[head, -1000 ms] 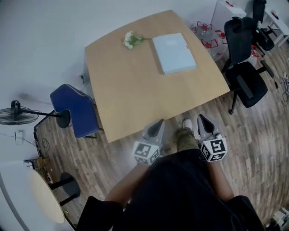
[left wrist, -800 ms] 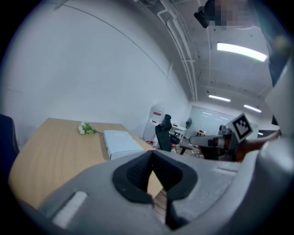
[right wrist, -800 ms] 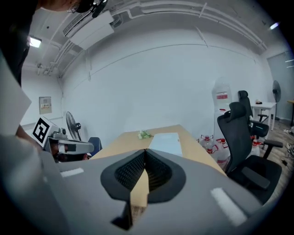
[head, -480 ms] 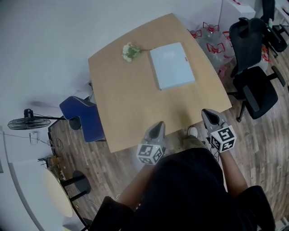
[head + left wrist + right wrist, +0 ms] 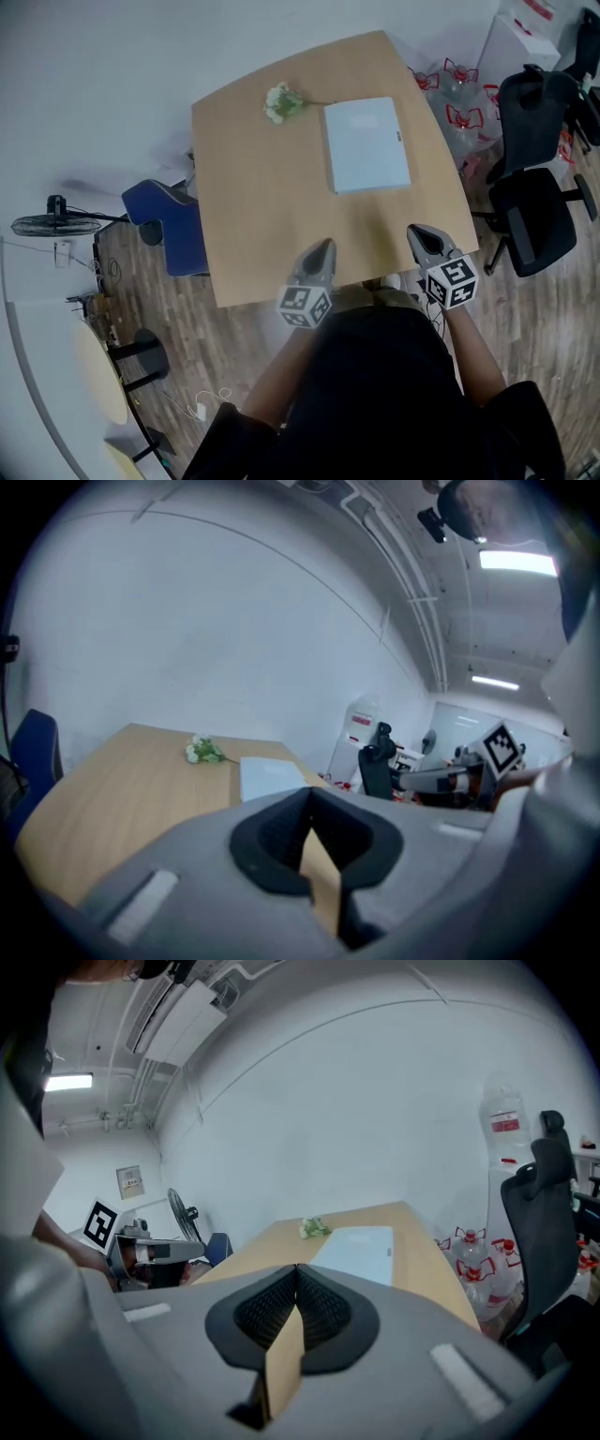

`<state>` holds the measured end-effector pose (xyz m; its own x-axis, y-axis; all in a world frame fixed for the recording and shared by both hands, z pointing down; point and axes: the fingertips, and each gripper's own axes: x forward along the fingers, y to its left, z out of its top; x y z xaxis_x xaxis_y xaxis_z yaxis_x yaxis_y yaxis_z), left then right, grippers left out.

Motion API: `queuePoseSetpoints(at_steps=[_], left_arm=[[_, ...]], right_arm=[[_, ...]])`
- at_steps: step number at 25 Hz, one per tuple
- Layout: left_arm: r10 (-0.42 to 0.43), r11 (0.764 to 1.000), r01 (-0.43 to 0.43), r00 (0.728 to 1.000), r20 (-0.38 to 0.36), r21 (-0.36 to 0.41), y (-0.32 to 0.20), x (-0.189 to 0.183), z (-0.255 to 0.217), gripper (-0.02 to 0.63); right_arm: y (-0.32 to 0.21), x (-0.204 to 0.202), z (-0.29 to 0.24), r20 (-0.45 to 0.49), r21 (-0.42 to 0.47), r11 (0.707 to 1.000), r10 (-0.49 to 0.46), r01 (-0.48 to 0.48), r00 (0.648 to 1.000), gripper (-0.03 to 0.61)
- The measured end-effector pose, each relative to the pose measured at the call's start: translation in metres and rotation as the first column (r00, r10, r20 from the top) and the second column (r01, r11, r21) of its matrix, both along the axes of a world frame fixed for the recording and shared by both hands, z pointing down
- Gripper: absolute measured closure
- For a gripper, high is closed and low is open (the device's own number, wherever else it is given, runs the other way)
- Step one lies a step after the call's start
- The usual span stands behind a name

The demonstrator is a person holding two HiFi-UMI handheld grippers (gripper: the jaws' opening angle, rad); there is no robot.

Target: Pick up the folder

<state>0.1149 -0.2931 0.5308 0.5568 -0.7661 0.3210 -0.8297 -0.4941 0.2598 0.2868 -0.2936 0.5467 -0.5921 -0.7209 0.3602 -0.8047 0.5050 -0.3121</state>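
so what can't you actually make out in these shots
Folder: mark on its right edge too small to read, head view.
Folder's near end: hidden behind the left tongs, left gripper view.
Flowers: too small to tell the kind, every view.
Water bottles: partly behind the table corner, count unclear, head view.

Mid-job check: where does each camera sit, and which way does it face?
Head view: on the person's head, facing steeply down at table, folder, flowers; shows left gripper, right gripper, forearms.
Left gripper view: on that gripper, looking past its shut jaws across the table.
Right gripper view: the same from the right gripper.
Shared: all show the folder and flowers.
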Motion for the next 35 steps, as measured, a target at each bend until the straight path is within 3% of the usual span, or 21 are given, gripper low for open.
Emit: queuePoseSetpoints(at_steps=[3, 10, 16, 19, 22, 24, 26, 30, 35], left_arm=[[-0.021, 1.000, 0.021, 1.000, -0.020, -0.002, -0.019, -0.006, 0.006, 0.612], [-0.062, 0.995, 0.056, 0.995, -0.073, -0.079, -0.057, -0.019, 0.033, 0.612], [-0.124, 0.980, 0.113, 0.990, -0.063, -0.162, -0.115, -0.031, 0.074, 0.611], [-0.151, 0.969, 0.134, 0.986, -0.071, -0.209, -0.149, -0.038, 0.098, 0.548], [-0.203, 0.953, 0.191, 0.979, -0.025, -0.233, -0.186, -0.048, 0.124, 0.533], [-0.209, 0.945, 0.199, 0.978, -0.010, -0.260, -0.205, -0.050, 0.143, 0.485], [-0.193, 0.938, 0.166, 0.979, -0.059, -0.305, -0.222, -0.045, 0.158, 0.447], [-0.151, 0.922, 0.061, 0.966, -0.210, -0.383, -0.250, -0.029, 0.177, 0.305], [-0.166, 0.897, 0.048, 0.958, -0.234, -0.440, -0.274, -0.025, 0.210, 0.287]], right_arm=[[-0.013, -0.007, 0.007, 0.006, -0.024, 1.000, -0.016, 0.016, 1.000, 0.578], [-0.041, -0.001, 0.024, -0.005, -0.096, 0.994, 0.055, -0.055, 0.998, 0.577], [-0.094, 0.015, 0.056, -0.034, -0.151, 0.987, 0.052, -0.057, 0.998, 0.515], [-0.126, 0.021, 0.078, -0.042, -0.188, 0.981, 0.037, -0.044, 0.998, 0.468], [-0.160, 0.028, 0.114, -0.051, -0.248, 0.968, 0.024, -0.036, 0.998, 0.422], [-0.176, 0.030, 0.143, -0.067, -0.293, 0.956, 0.006, -0.025, 0.998, 0.385], [-0.191, 0.030, 0.168, -0.102, -0.309, 0.951, -0.028, -0.004, 0.994, 0.322], [-0.223, 0.031, 0.195, -0.077, -0.329, 0.944, -0.020, -0.006, 0.997, 0.303], [-0.260, 0.028, 0.220, -0.075, -0.374, 0.927, -0.022, -0.008, 0.997, 0.267]])
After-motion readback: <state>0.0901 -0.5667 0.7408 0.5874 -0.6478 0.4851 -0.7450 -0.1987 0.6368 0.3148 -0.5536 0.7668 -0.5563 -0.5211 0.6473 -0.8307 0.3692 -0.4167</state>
